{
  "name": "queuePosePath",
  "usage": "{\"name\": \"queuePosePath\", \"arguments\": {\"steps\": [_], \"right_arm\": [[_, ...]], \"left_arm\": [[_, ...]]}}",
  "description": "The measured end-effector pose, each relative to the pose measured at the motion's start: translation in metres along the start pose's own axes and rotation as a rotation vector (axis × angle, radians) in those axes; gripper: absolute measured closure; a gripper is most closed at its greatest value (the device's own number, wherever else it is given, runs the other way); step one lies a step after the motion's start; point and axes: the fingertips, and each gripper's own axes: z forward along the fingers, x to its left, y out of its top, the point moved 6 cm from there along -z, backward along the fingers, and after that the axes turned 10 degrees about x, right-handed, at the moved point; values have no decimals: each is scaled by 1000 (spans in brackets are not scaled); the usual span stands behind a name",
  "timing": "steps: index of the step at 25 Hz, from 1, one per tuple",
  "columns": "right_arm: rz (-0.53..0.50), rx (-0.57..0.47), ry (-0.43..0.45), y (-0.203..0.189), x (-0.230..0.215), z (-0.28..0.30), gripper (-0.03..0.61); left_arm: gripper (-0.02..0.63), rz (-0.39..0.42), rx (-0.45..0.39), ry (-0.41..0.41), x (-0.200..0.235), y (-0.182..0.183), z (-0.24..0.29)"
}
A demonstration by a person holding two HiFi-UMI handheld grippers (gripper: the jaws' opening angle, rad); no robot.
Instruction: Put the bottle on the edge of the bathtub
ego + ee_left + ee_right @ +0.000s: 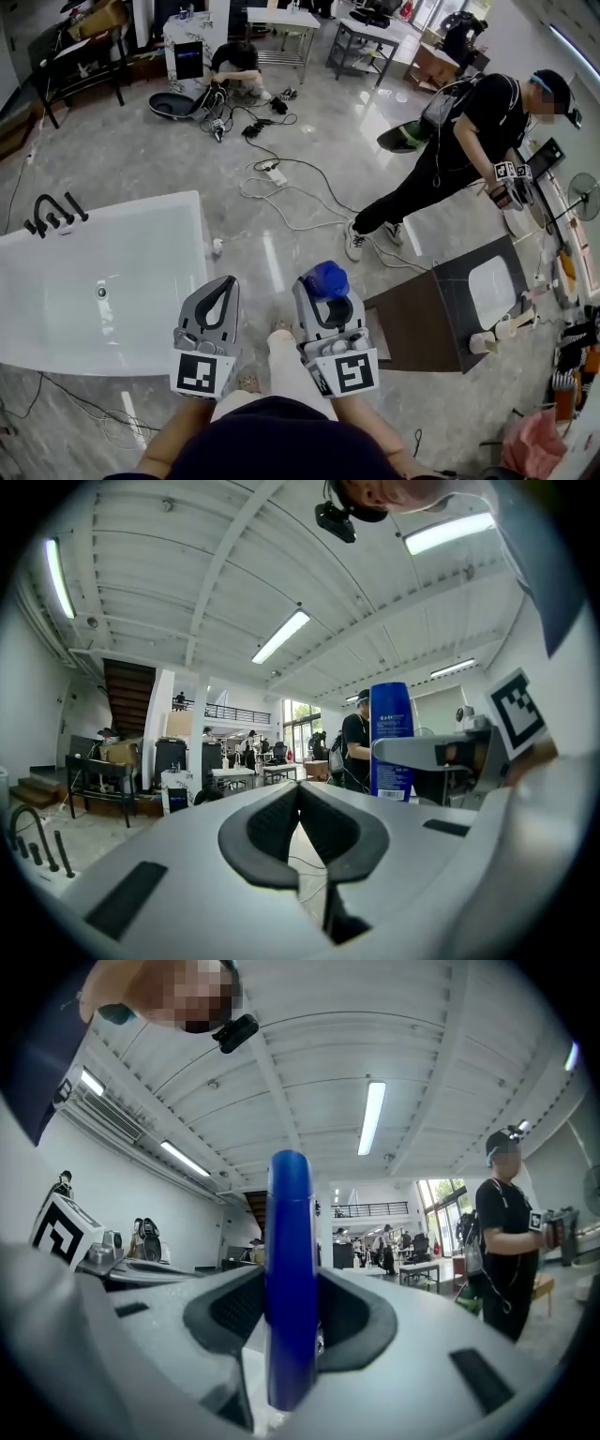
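Currently the right gripper [326,292] holds the blue bottle [291,1269] upright between its fingers, right of the bathtub [202,253]; the left gripper [221,291] has its fingers seemingly closed, empty. Carry it left, vertical, onto the flat rim.

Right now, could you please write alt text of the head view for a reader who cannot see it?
Seen from above, the right tool grips a blue bottle while the left tool beside it is shut and empty. A white bathtub with a black faucet lies to the left; another person stands at upper right.
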Motion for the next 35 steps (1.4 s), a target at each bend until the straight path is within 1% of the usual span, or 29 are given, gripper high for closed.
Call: {"name": "queuePosePath", "arguments": {"steps": [2, 4, 7, 11, 16, 22, 27, 31, 35], "right_arm": [[-3, -12, 30, -1, -5, 23, 423], [-5, -49, 59, 4, -12, 51, 423], [-15, -87, 105, 11, -24, 93, 423], [-26, -94, 187, 26, -50, 150, 423], [-42, -100, 263, 40, -80, 211, 423], [-36, -107, 327, 46, -112, 252, 423], [-32, -83, 342, 45, -131, 277, 423], [-25, -65, 335, 36, -140, 291, 423], [-24, -47, 321, 27, -149, 306, 423]], "left_arm": [[612, -6, 1, 15, 7, 0, 12], [612, -2, -10, 38, 16, 5, 24], [612, 19, -17, 97, 35, 14, 47], [612, 12, -31, 187, 63, 35, 87], [612, -6, -36, 283, 90, 53, 130], [612, -13, -25, 373, 104, 60, 165], [612, -26, -13, 407, 118, 64, 189], [612, -39, 10, 433, 132, 55, 199], [612, -32, 20, 463, 152, 49, 210]]}}
